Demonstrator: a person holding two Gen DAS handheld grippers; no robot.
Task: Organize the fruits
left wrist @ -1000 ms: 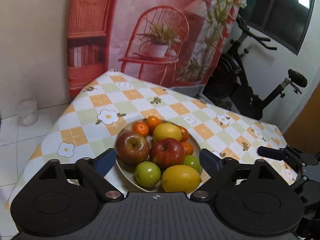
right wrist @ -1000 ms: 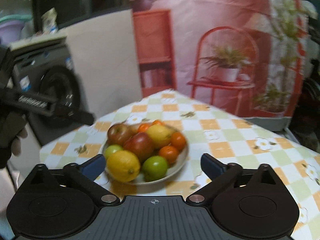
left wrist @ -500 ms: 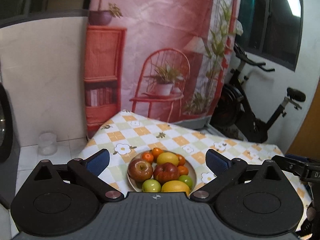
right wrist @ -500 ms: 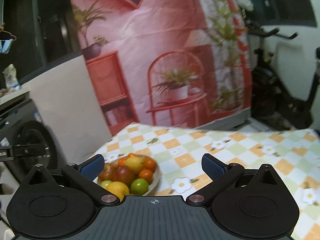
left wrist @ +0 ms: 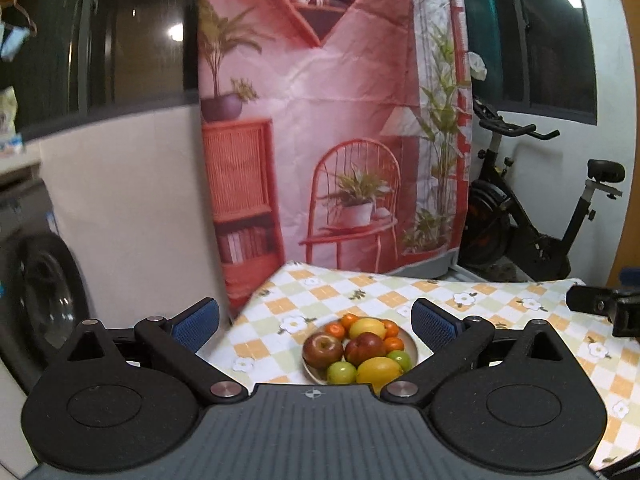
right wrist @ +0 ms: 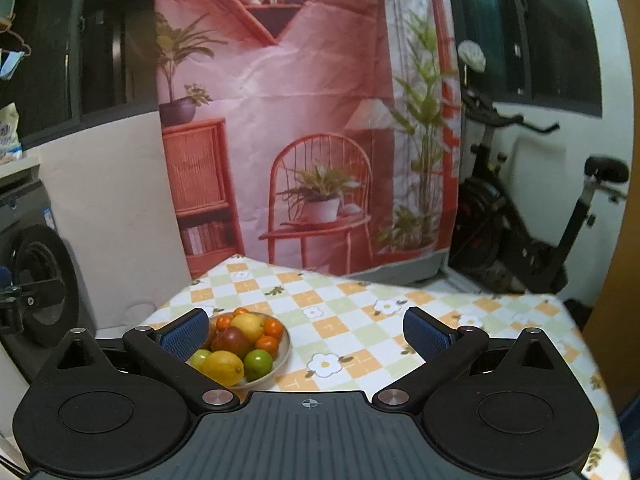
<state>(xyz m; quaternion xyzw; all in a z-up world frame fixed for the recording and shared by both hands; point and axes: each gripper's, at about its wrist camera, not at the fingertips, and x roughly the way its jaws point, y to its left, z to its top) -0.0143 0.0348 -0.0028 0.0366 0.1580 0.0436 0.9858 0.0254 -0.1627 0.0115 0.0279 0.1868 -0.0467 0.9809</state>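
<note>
My left hand-held gripper (left wrist: 315, 322) stands wide open with nothing between its blue pads; its jaws have just been opening further. My right hand-held gripper (right wrist: 306, 330) is open and empty too. In the left view the bowl (left wrist: 413, 347) of fruit sits low and centred, just past the gripper body, between the pads. In the right view the same bowl lies lower left, partly behind the left pad. So I judge the left one better lined up, straight ahead and down (the right would need to swing left). The nearest fruit is a lemon (left wrist: 379, 371), long axis running across the frame; the tabletop (left wrist: 500, 304) beyond is bare.
</note>
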